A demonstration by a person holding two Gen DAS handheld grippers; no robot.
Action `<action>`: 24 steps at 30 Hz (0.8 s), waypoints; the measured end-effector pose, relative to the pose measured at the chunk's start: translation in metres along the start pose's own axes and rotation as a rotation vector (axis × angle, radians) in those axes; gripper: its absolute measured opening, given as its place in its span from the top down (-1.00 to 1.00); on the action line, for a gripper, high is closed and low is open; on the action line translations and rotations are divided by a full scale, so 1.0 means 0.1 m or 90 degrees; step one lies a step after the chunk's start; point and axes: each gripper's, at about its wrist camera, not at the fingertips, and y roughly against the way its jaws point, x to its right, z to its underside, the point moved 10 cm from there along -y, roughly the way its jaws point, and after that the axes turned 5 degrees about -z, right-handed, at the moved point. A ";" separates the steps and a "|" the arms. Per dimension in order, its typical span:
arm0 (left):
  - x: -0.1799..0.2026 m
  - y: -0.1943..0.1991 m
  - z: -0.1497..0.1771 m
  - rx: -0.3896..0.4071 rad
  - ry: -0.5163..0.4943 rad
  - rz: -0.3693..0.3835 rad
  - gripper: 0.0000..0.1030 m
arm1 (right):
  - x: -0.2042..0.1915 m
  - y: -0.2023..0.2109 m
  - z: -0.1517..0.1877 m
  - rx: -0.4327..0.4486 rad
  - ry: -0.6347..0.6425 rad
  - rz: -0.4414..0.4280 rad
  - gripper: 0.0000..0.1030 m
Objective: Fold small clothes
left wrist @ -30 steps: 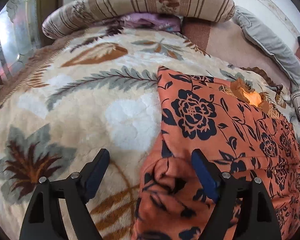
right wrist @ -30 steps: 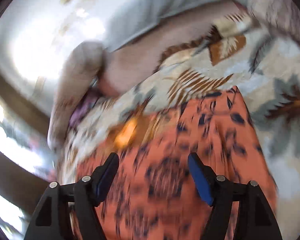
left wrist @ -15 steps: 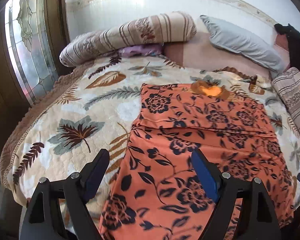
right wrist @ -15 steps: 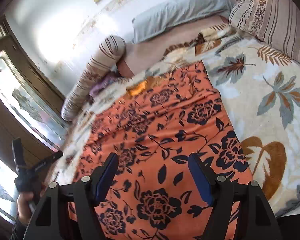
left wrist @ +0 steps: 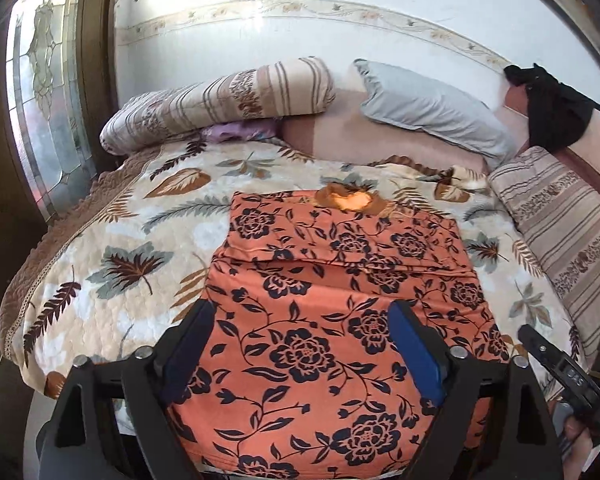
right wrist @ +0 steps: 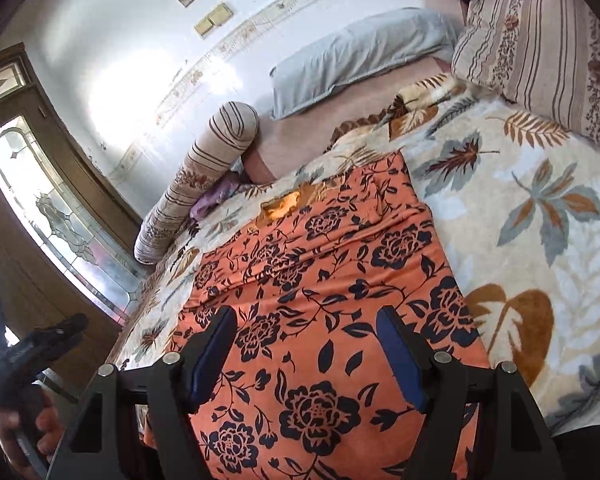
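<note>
Bedroom setting: a bed covered by a cream quilted bedspread with a brown and grey leaf print [left wrist: 112, 280], white wall behind, stained-glass door at the left. A striped rolled bolster [left wrist: 220, 104], a grey pillow [left wrist: 432, 108] and a striped beige cushion [left wrist: 568, 224] lie at the head and right side.

Item under task: an orange garment of thin fabric with a dark navy flower print [left wrist: 320, 320] lies spread flat on the bedspread, its near end hanging over the bed's front edge. A crosswise ridge runs over it partway up; the far portion appears laid back as one fold. A plain orange patch, probably the neckline, shows at the far end.

Left tongs [left wrist: 300, 344]: wide open, holding nothing, raised above the garment's near part.
Right tongs [right wrist: 306, 344]: wide open, holding nothing, likewise raised above the cloth.

Handling assessment: the fabric looks light, limp and somewhat slick; it will drape and sag rather than hold shape, and a single layer may slip from a shallow pinch. Recommended hold: the two near corners or side hems, one per tongs, biting well into the hem so the cloth lifts evenly.
</note>
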 end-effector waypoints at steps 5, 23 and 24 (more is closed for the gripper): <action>-0.10 -0.42 0.37 -0.054 -0.016 -0.027 -0.74 | 0.17 -0.07 0.10 -0.034 -0.043 0.006 -0.46; -0.50 -1.00 0.86 -0.127 0.025 0.001 -0.81 | 0.91 0.13 -0.04 -0.085 -0.151 0.060 -0.46; -0.48 -1.01 0.83 -0.121 0.019 0.004 -0.81 | 0.86 0.05 -0.19 -0.079 -0.143 0.037 -0.46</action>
